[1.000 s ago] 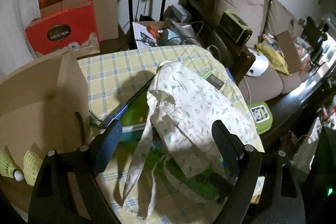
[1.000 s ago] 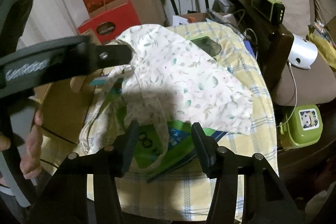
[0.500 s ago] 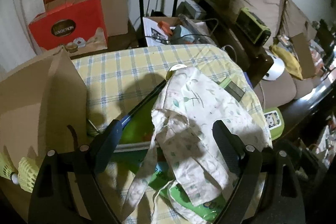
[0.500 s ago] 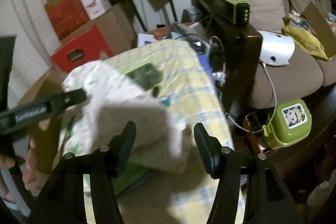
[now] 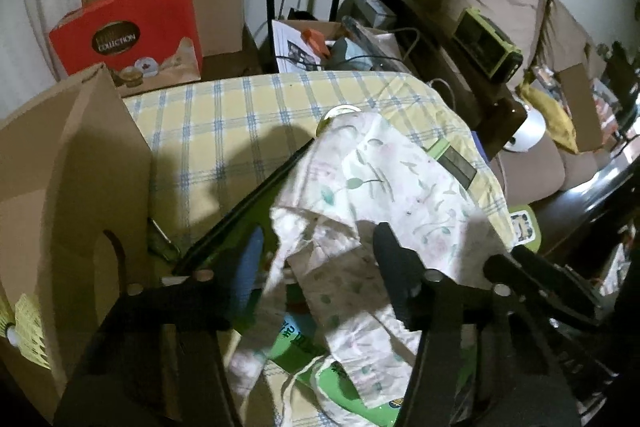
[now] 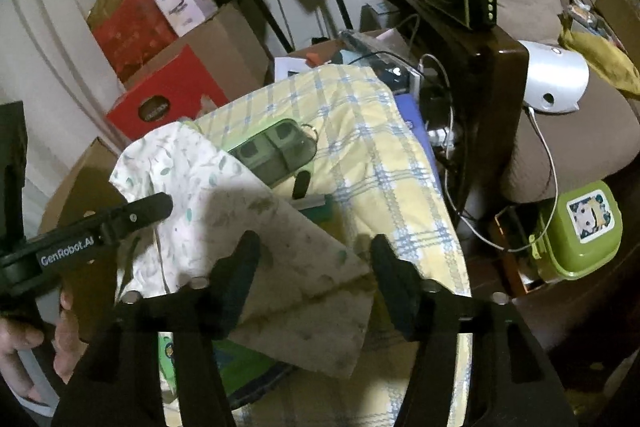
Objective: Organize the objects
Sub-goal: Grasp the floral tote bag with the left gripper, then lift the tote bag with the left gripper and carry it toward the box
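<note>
Two hand-held grippers work over a floral cloth bag [image 5: 384,187] heaped on a table covered with a yellow-and-blue checked cloth [image 5: 240,115]. The left gripper [image 5: 316,263] points down at the bag, its jaws closing with a bunched fold and a strap of the fabric between them; whether the pads already press on it cannot be told. Just below that gripper, green printed packaging [image 5: 304,343] shows under the bag, and a dark flat edge [image 5: 248,211] runs away from its left finger. Left of it stands an open cardboard box [image 5: 72,187] with yellow shuttlecocks [image 5: 28,327] at its lower edge.

The right gripper [image 6: 312,267] also has its jaws closing, with the bag's [image 6: 256,239] flat corner lying between and below the fingers; the pads stand clear of the fabric on both sides. Ahead of it, beyond the bag, lies a green translucent case [image 6: 276,151] and a small dark object [image 6: 301,183] on the checked cloth. The left gripper's finger [image 6: 132,217] crosses in from its left, held by a hand [image 6: 36,343]. To its right, beside a brown sofa [image 6: 560,147], sits a green lunch box [image 6: 576,231].
</note>
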